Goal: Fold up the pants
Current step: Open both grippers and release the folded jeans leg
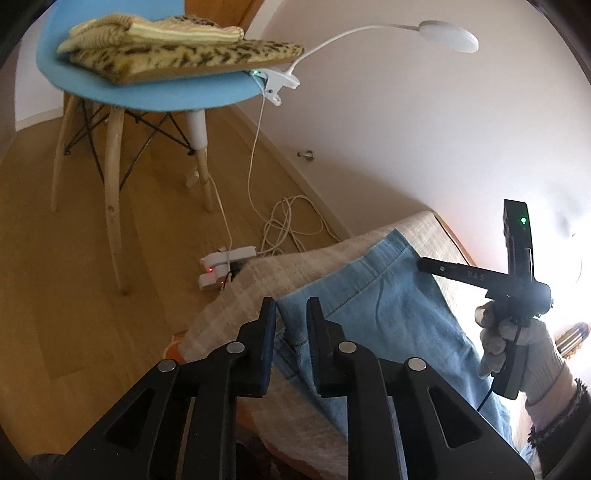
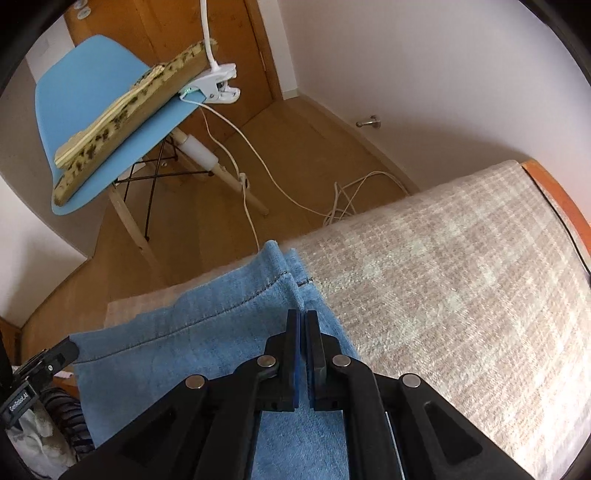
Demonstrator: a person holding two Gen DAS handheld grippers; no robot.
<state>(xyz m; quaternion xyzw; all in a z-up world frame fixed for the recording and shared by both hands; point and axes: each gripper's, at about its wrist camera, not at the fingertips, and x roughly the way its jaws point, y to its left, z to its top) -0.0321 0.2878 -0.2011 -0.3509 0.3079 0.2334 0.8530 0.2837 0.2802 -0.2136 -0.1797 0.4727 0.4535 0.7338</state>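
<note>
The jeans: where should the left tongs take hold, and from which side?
Grip the jeans at the stitched hem corner nearest the left tongs, coming from above at the bed's edge. That corner lies flat and free on the checked blanket.

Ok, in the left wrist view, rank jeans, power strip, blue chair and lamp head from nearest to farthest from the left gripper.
1. jeans, right at the left gripper
2. power strip, floor beyond the bed edge
3. blue chair, upper left
4. lamp head, top right; order against the chair uncertain
</note>
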